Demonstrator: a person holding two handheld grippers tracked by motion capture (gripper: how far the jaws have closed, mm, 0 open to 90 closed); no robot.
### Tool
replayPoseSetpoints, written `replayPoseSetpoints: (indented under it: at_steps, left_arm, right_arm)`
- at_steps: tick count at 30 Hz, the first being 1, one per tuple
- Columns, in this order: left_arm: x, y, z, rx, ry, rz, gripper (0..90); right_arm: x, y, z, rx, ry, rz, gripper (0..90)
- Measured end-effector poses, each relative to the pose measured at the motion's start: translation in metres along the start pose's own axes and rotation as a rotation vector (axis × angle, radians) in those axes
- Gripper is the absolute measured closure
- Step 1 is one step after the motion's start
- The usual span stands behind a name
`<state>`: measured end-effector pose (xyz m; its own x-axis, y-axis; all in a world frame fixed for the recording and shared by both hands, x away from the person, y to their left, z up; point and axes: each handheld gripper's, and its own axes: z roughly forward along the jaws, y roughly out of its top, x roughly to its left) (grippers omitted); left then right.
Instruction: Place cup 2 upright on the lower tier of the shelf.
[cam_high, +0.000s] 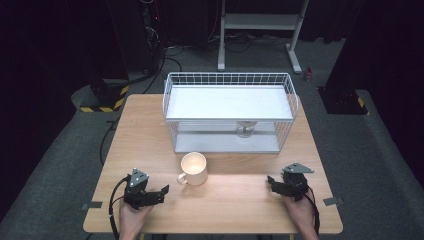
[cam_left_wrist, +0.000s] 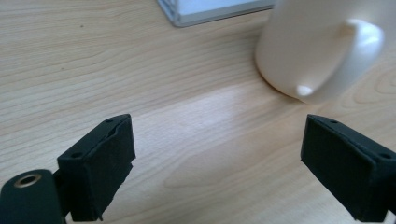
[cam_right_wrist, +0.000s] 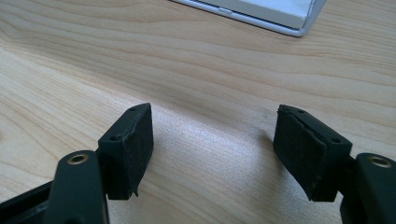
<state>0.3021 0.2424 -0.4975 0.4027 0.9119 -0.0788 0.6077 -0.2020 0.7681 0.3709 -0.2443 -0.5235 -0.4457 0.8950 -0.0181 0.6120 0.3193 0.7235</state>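
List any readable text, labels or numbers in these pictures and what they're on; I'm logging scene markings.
None can be read. The mug, the wire rack, the table, the left gripper and the right gripper show no lettering. The black-and-yellow stripes on the floor are hazard marking, not text.

Your wooden table (cam_high: 150, 130) carries a white wire rack (cam_high: 230, 112) at the back. A cream mug (cam_high: 193, 169) stands just before it.

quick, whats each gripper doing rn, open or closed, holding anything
Left gripper: open, holding nothing, just short of the cream mug.
Right gripper: open, holding nothing, over bare table.
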Motion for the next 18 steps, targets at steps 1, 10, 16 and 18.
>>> replayPoseSetpoints:
  at_steps: [1, 10, 16, 18]
  left_arm:
    - [-0.002, 0.0, -0.001, 0.0, -0.004, 0.008, 10.0]
    - [-0.022, 0.004, -0.003, -0.025, -0.05, 0.054, 7.5]
    - [-0.033, 0.009, 0.003, -0.031, -0.068, 0.08, 7.5]
    - [-0.036, 0.011, 0.006, -0.021, -0.079, 0.082, 7.1]
  right_arm:
    - [0.0, 0.0, 0.0, 0.0, 0.0, 0.0, 28.8]
    - [0.0, 0.0, 0.0, 0.0, 0.0, 0.003, 28.6]
    - [0.0, 0.0, 0.0, 0.0, 0.001, 0.004, 28.4]
    - [0.0, 0.0, 0.0, 0.0, 0.001, 0.002, 28.2]
